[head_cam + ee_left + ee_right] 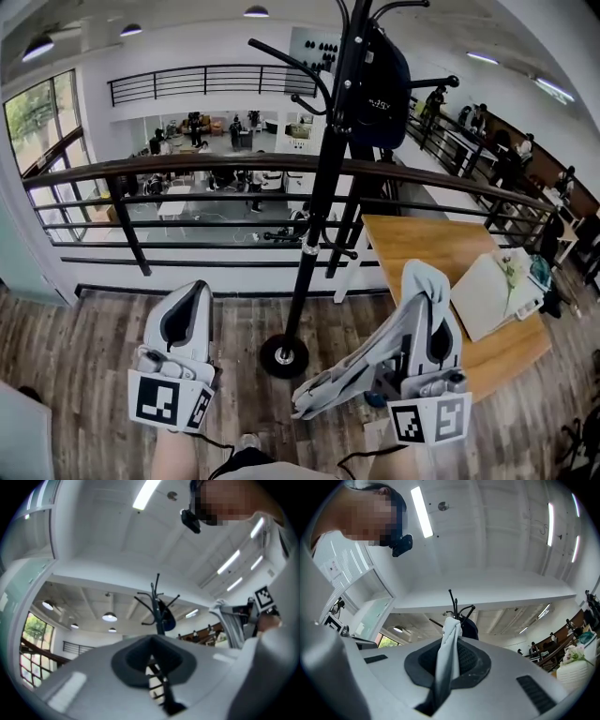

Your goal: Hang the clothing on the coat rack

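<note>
The right claw [425, 274] clamps a garment [343, 384] (trailing down); the rack [321, 187] stands ahead, up-left, hooks overhead. The left claw [190, 292] is closed, empty.

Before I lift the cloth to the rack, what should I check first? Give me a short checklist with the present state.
1. Grip of right claw on cloth: ok, pinched.
2. State of left claw: ok, shut on nothing.
3. Free hook on rack: ok, upper left one is bare.
4. Place of dark garment: ok, hangs right of the pole, away from that hook.
5. Loop on cloth for hanging: cannot tell.
</note>
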`<act>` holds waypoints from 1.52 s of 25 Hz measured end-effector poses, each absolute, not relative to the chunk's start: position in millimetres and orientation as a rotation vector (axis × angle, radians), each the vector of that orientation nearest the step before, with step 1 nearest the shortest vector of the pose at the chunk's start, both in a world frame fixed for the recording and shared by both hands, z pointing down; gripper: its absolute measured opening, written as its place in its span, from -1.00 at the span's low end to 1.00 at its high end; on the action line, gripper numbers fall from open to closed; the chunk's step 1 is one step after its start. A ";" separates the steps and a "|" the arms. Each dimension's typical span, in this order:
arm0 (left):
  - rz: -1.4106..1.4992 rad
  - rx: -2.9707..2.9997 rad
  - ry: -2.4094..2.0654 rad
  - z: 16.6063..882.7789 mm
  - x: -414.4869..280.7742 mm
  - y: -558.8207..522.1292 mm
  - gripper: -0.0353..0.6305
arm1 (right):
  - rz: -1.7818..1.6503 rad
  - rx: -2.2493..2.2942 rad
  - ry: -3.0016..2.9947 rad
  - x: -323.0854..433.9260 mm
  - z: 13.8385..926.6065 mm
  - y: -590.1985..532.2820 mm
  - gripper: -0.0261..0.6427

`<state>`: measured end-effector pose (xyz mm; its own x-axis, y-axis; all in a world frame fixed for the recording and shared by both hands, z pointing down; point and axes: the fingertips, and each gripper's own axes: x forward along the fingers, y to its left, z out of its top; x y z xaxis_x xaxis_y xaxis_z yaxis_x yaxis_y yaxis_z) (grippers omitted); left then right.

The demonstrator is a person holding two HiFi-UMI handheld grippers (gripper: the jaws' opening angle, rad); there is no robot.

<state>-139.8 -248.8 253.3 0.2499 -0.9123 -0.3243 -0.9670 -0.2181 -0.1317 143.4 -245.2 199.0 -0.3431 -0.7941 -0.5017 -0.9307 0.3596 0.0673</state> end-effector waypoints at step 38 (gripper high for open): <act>0.342 -2.389 1.570 261.0 -215.0 -398.5 -0.87 | 0.732 -1.656 2.194 38.7 114.8 -388.2 -0.90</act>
<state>-215.0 -398.5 261.0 0.3877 -0.8586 -0.3354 -0.9203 -0.3811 -0.0882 38.7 -388.2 114.8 -0.2931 -0.8030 -0.5190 -0.9537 0.2073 0.2178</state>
